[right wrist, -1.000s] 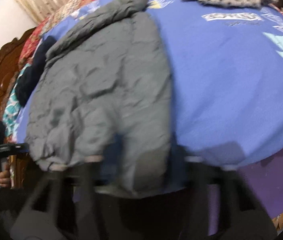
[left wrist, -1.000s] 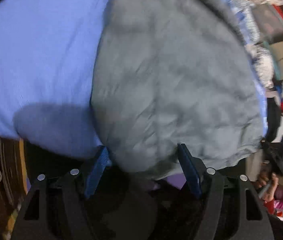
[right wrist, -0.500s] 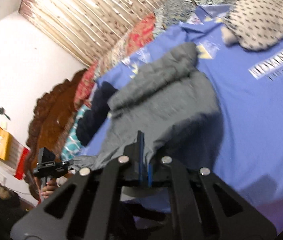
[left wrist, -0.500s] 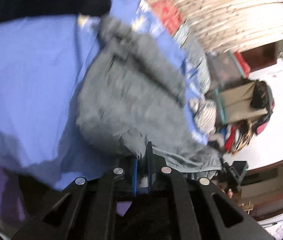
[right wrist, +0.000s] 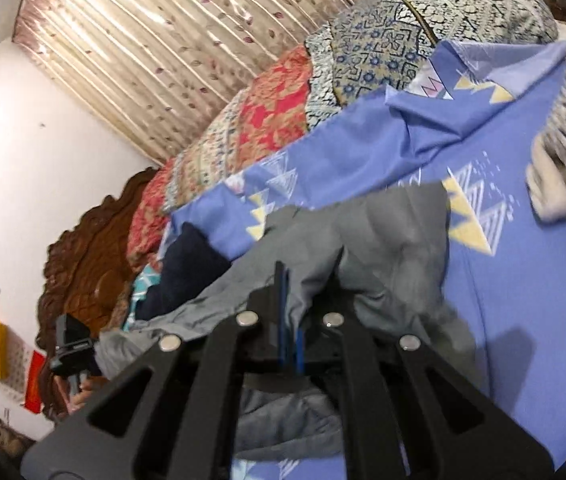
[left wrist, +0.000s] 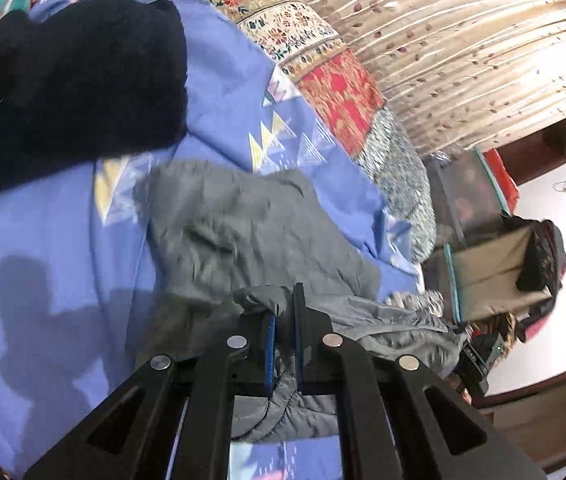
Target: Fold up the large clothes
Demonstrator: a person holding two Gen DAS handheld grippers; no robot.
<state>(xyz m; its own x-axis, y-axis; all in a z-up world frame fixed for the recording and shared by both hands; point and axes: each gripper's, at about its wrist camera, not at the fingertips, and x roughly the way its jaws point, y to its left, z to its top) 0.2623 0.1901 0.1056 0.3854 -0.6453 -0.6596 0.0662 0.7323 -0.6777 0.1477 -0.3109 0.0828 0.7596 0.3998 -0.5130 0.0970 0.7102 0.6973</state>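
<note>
- The gray jacket (left wrist: 251, 236) lies on the blue bedsheet (left wrist: 43, 216), just beside the black garment (left wrist: 63, 80), which sits toward the head of the bed from it.
- The step in hand looks like the first fold: both grippers have hold of the jacket's near hem and have it raised off the sheet.
- The left gripper (left wrist: 283, 320) has its fingers closed almost together, with a bunch of gray hem pinched between them.
- The right gripper (right wrist: 285, 304) is likewise clamped tight on a pleat of the same hem, which drapes over its fingers.
- The next move, as I judge it, is to carry the hem over the jacket toward its collar end, both grippers level so the fold comes out straight, then let go.
- Only the left view shows the black garment full on, a stack of bags (left wrist: 491, 264) past the jacket's far side, and the other gripper low at the right.
- Only the right view shows the spotted cloth (right wrist: 563, 152) on the sheet beyond the jacket, the carved wooden headboard (right wrist: 91, 256) and the white wall (right wrist: 31, 140).
</note>
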